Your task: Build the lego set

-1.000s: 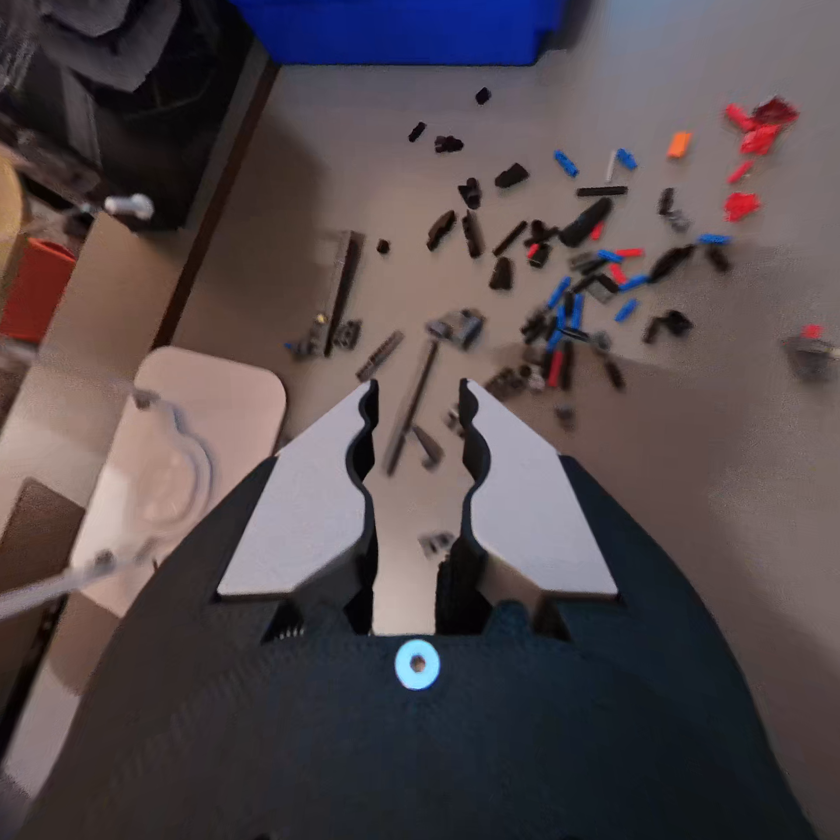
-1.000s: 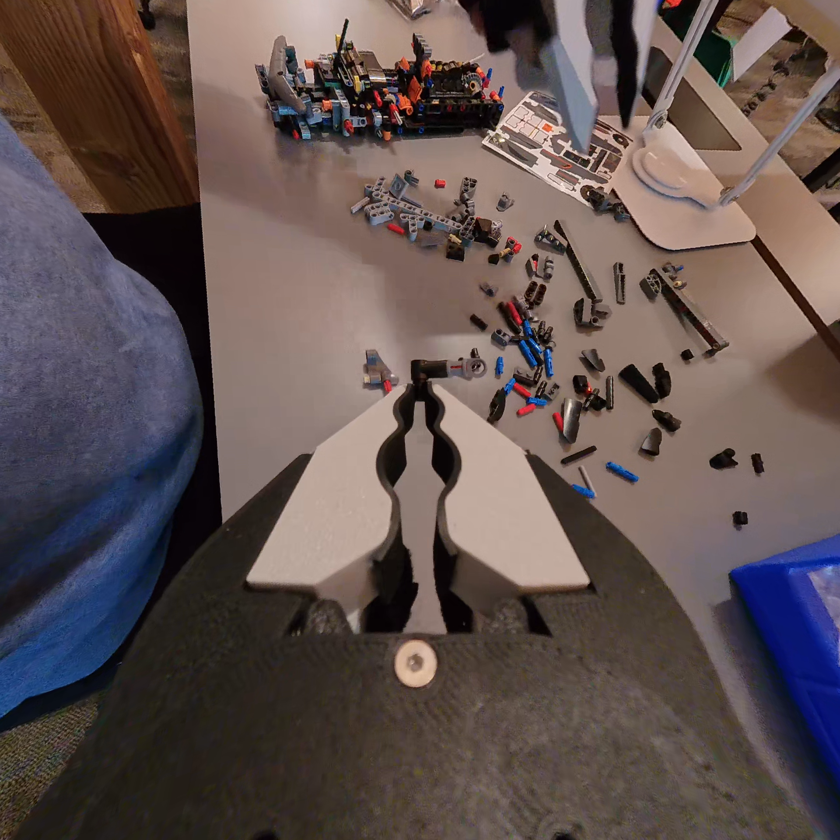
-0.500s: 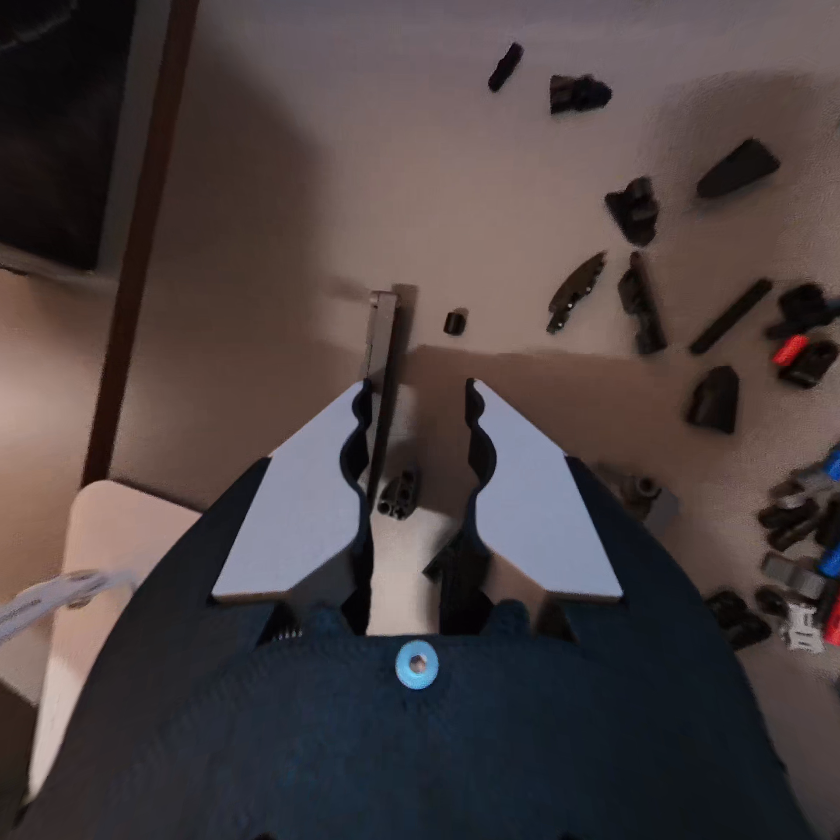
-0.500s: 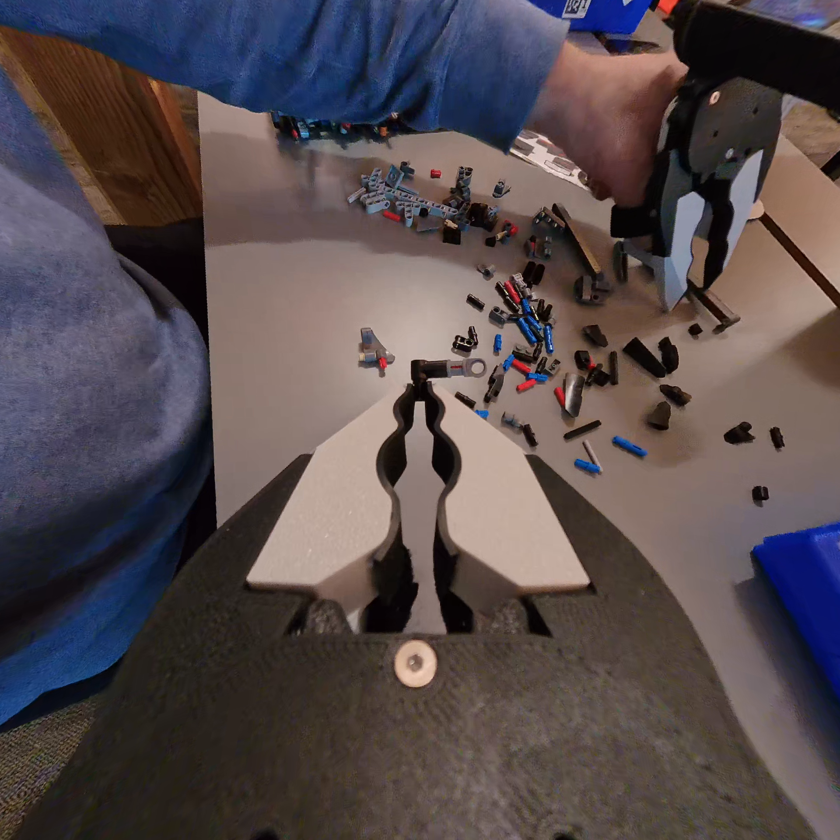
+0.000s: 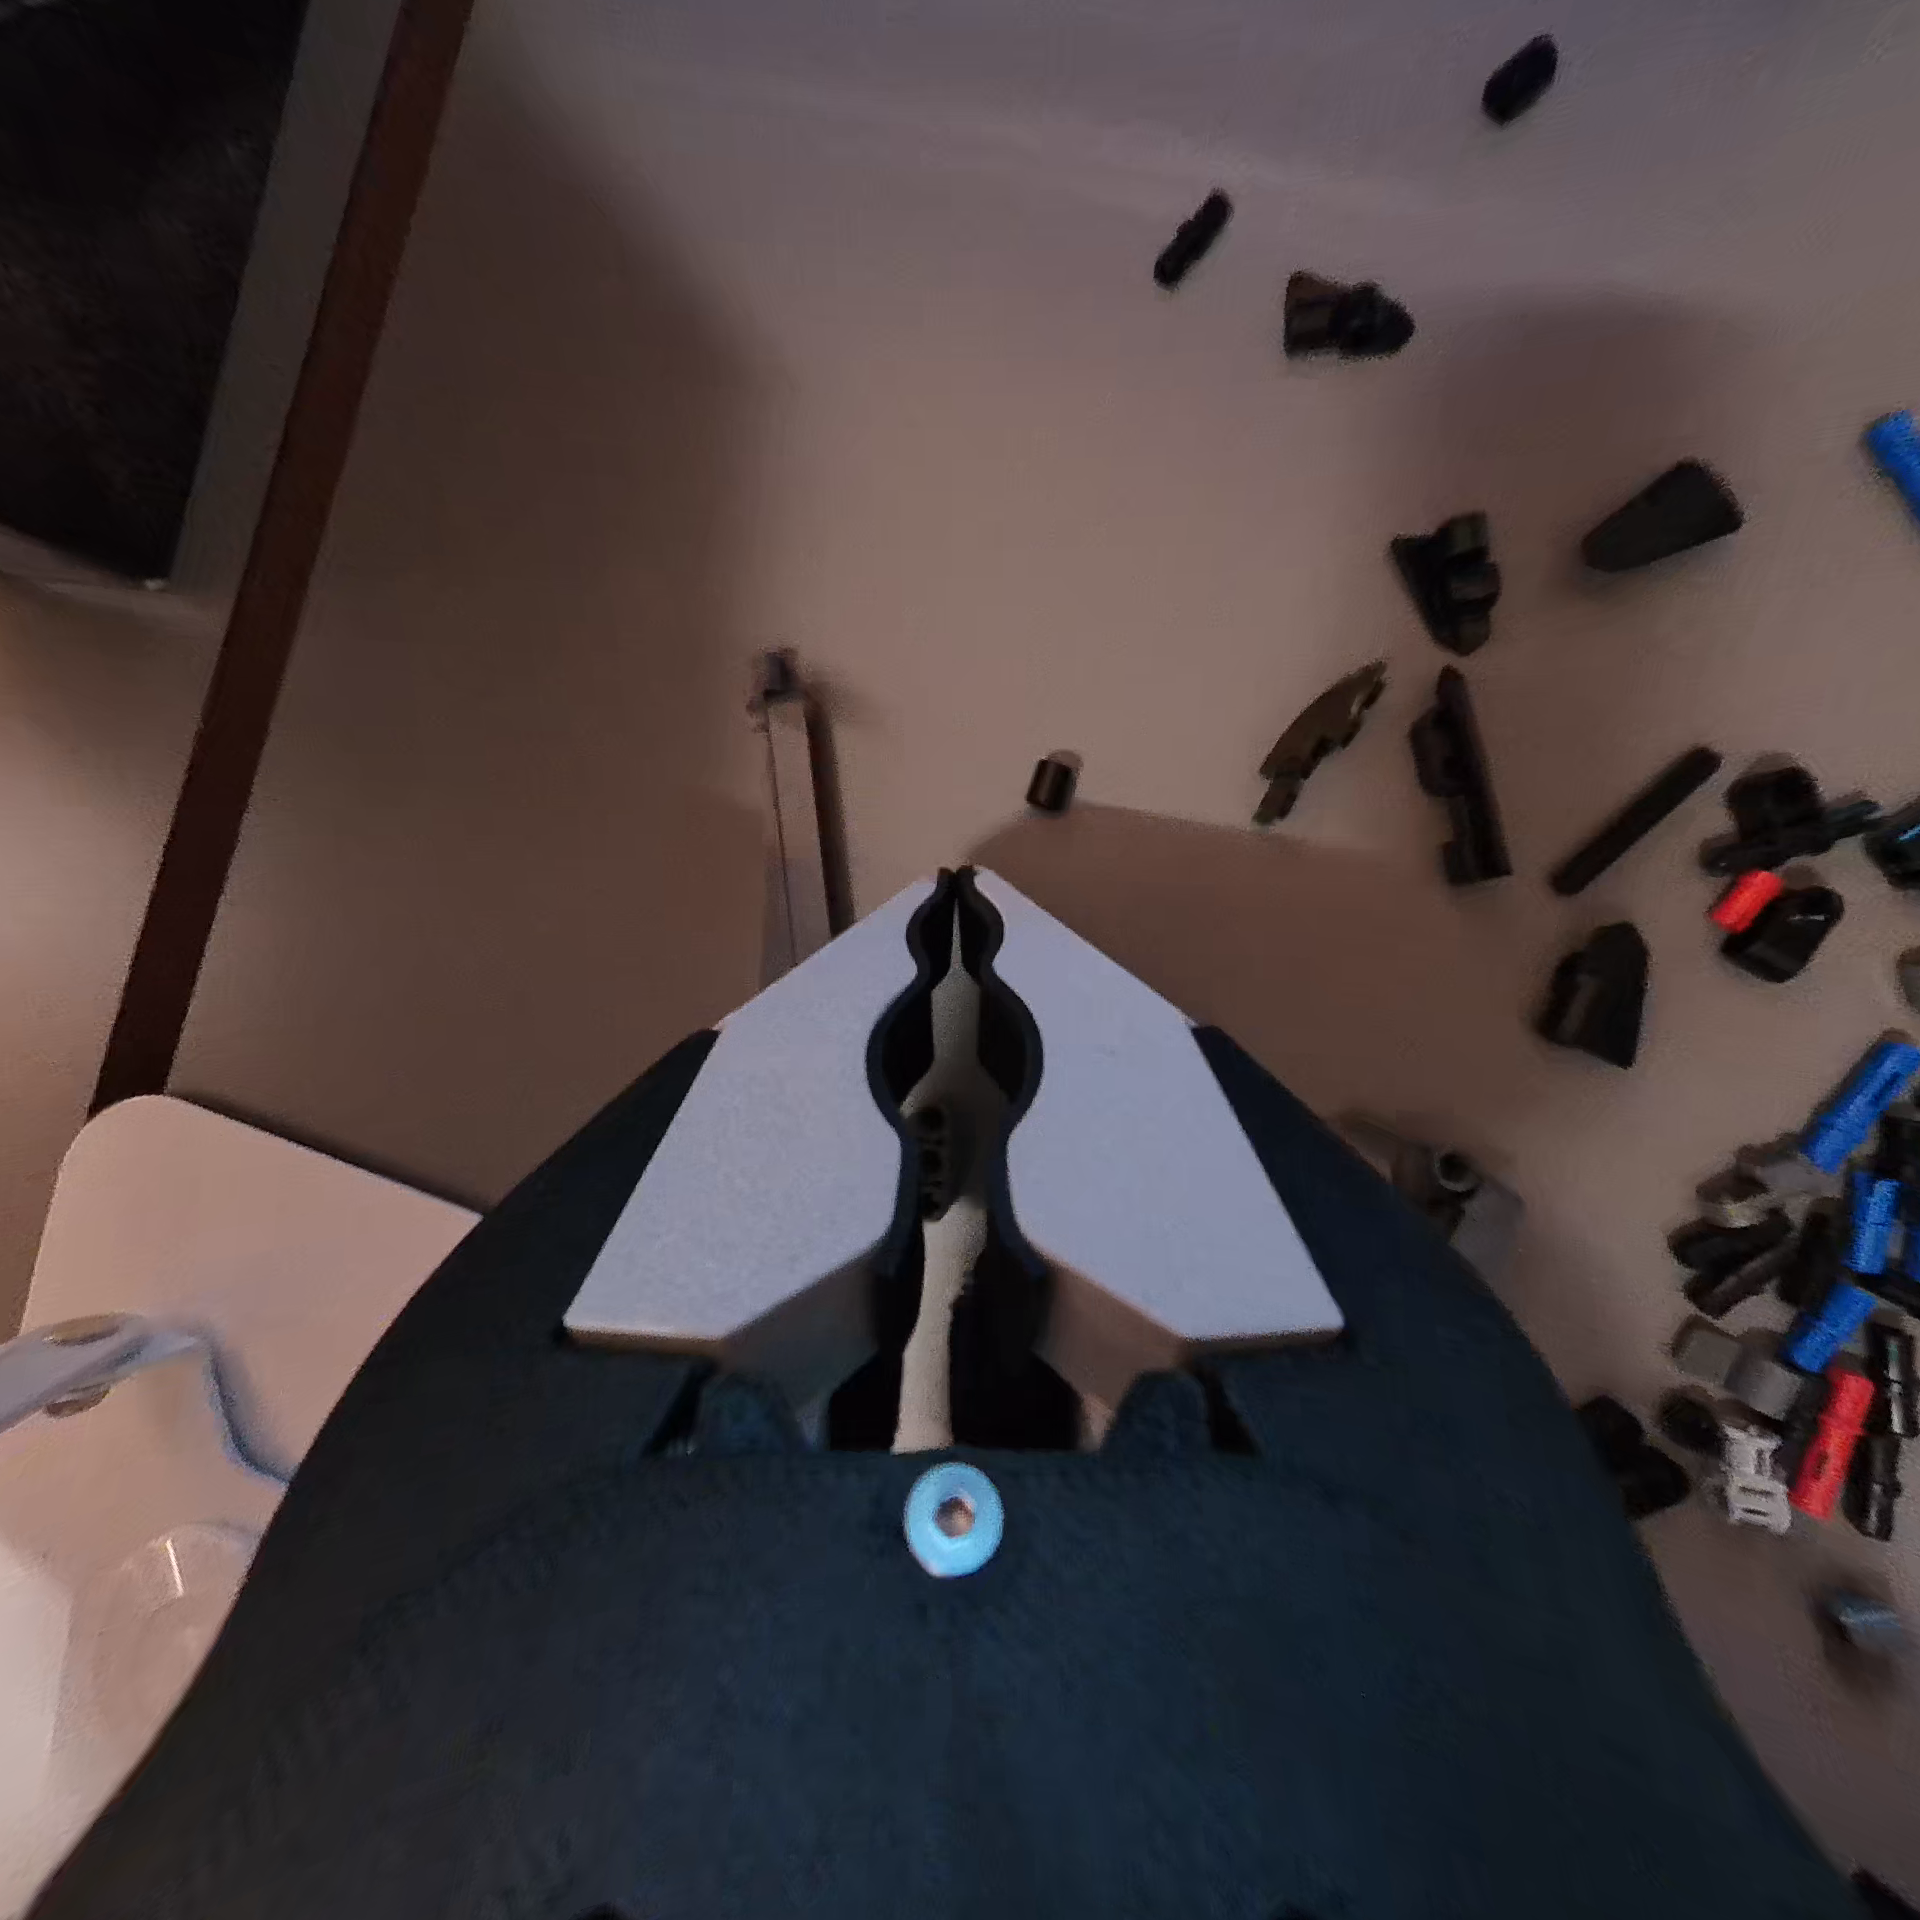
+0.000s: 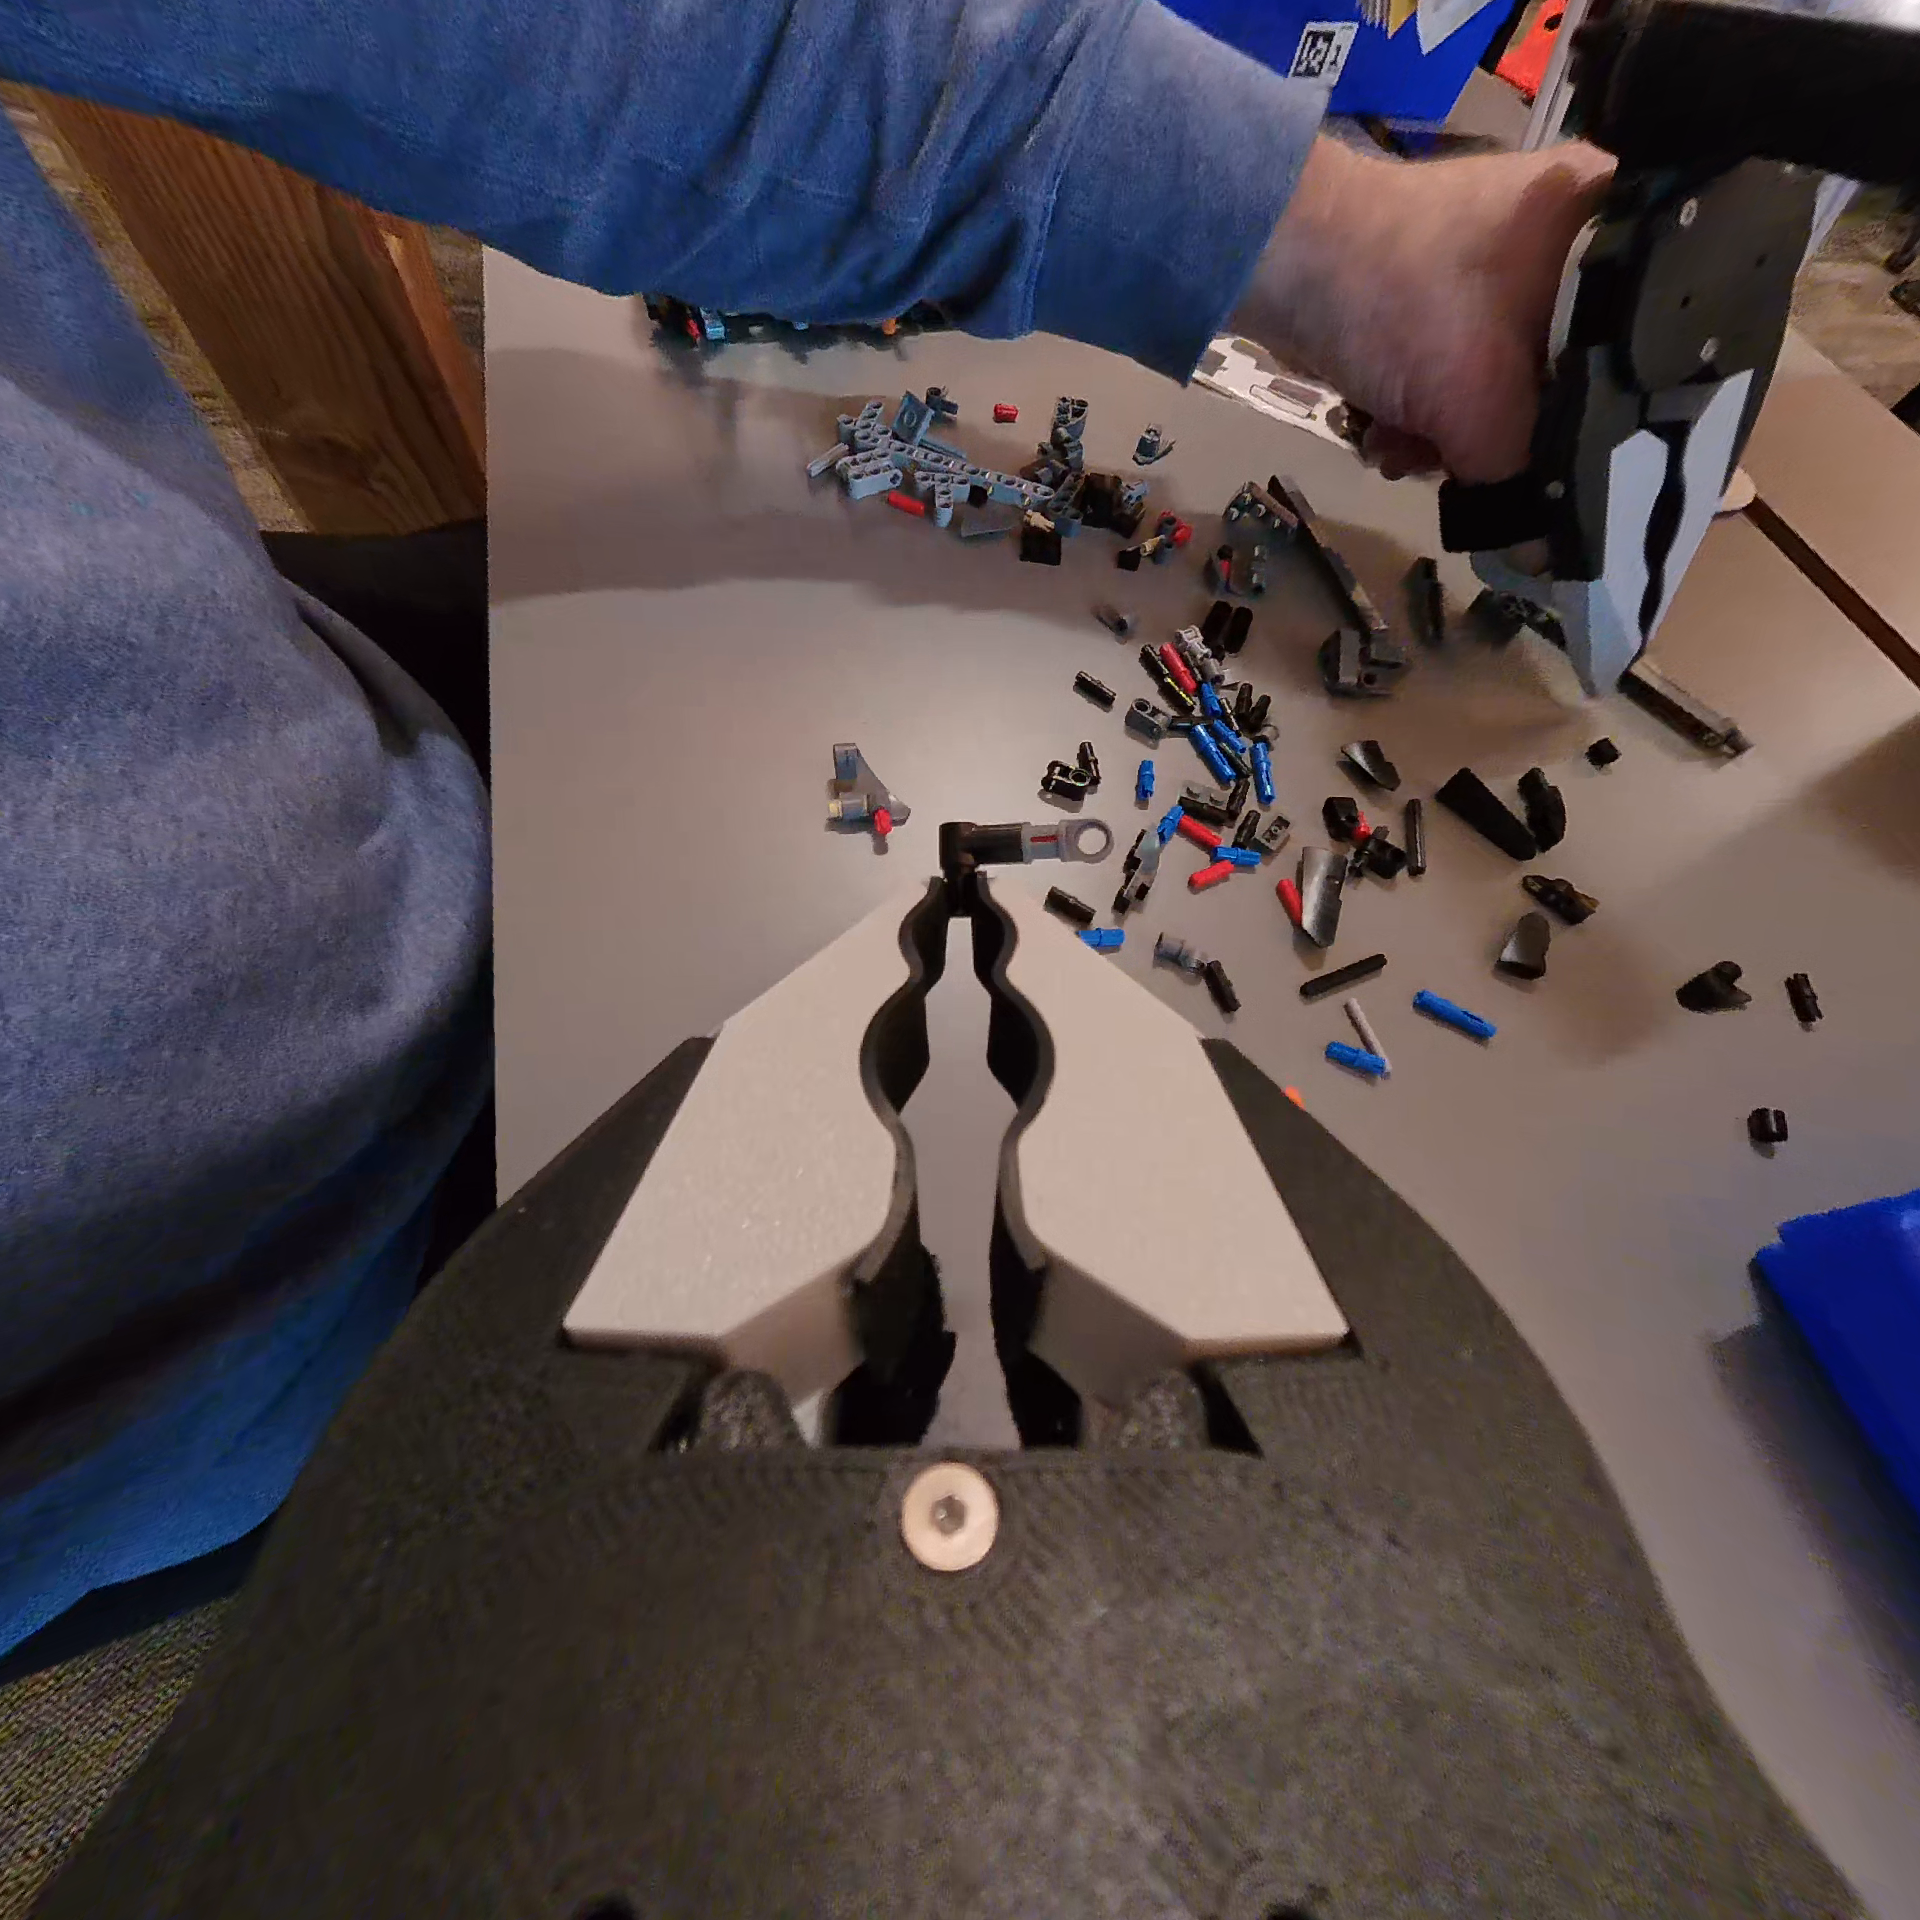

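My left gripper [image 5: 956, 881] is shut with its tips touching, low over the grey table. A long dark beam [image 5: 798, 800] lies just left of its fingers. A small black piece [image 5: 933, 1143] shows through the gap behind the tips; I cannot tell if it is clamped. In the right wrist view the left gripper [image 6: 1605, 665] points down beside that beam [image 6: 1683, 717]. My right gripper [image 6: 961, 896] is shut on a black elbow piece with a grey ring-ended rod [image 6: 1023, 842], held just above the table. Loose black, blue and red pieces [image 6: 1216, 748] lie between the grippers.
A person's blue sleeve [image 6: 727, 156] and hand [image 6: 1403, 312] cross the top. A part-built model [image 6: 748, 324] sits behind the sleeve, with grey parts [image 6: 935, 468] nearer. A blue bin [image 6: 1860, 1340] is at right. A white lamp base [image 5: 208, 1247] and the table edge [image 5: 270, 582] are left. My right fingertips sit around 30 centimetres from my left ones.
My left gripper came down to the table beside the long beam and closed its jaws from open to shut. My right gripper has kept its hold and barely moved.
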